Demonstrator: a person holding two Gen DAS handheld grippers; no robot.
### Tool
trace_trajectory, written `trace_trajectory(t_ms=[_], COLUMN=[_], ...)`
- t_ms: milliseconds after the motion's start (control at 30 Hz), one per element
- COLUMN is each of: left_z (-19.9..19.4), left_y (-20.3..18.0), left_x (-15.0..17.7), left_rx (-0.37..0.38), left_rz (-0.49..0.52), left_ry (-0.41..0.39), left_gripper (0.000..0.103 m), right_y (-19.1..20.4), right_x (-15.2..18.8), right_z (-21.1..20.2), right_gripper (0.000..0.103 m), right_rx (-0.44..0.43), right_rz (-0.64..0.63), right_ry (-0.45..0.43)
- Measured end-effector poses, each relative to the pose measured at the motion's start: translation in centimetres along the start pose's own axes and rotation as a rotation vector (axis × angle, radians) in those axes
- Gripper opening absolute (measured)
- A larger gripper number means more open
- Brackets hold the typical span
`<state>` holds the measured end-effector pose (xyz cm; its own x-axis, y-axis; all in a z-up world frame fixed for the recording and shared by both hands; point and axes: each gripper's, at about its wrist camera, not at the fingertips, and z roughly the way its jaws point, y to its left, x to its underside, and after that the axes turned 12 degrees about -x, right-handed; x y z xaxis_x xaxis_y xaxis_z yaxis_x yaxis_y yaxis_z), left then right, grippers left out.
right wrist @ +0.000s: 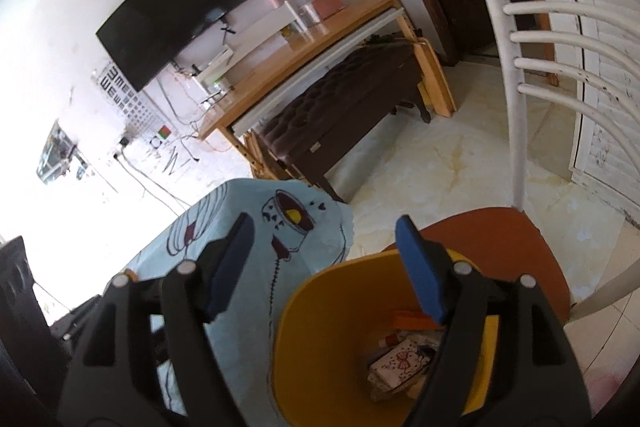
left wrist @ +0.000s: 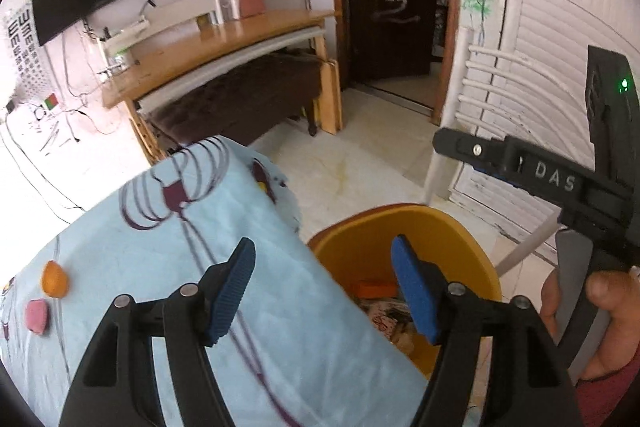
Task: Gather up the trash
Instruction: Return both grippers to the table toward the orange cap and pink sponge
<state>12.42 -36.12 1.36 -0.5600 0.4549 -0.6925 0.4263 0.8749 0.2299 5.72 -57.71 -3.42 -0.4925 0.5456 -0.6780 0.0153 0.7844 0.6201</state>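
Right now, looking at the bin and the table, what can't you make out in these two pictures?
- Yellow bin: the trash at its bottom is partly hidden by the right tool in the right wrist view, and by the left tool in the left wrist view.
- Orange and pink pieces on the tablecloth: too small and blurred to identify, left wrist view.
- Tablecloth: the frame edge cuts its near end off.
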Motion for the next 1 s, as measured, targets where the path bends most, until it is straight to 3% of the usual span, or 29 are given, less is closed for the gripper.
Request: trace_trajectory(t_ms=[200, 600, 767, 1000], left_z=[-1.1, -1.3, -1.2, -0.5], left_y=[2.5, 11.4, 15.2, 20.8], left_x=[-0.1, 0.9, 1.2, 2.5], left_rx=[-0.079, -0.188, -0.232, -0.292], left_rz=[0.001, -0.1, -0.135, -0.2], left_ry=[-0.063, -0.067, -0.076, -0.036], left_gripper=[0.066, 0.066, 0.066, 0.066], right_y=[3.4, 11.0, 13.9, 18.2], right_x=[0.6, 2.9, 4.0, 4.7], right_z=[0.8, 2.4, 4.3, 7.3], right_gripper=[0.076, 0.08, 0.08, 0.081], right_rx=[-0.029, -0.095, -0.064, -0.087], right_rz=[-0.078, -0.259, -0.339, -0.409], right_ry=[0.026, 0.11, 0.187, 0.248])
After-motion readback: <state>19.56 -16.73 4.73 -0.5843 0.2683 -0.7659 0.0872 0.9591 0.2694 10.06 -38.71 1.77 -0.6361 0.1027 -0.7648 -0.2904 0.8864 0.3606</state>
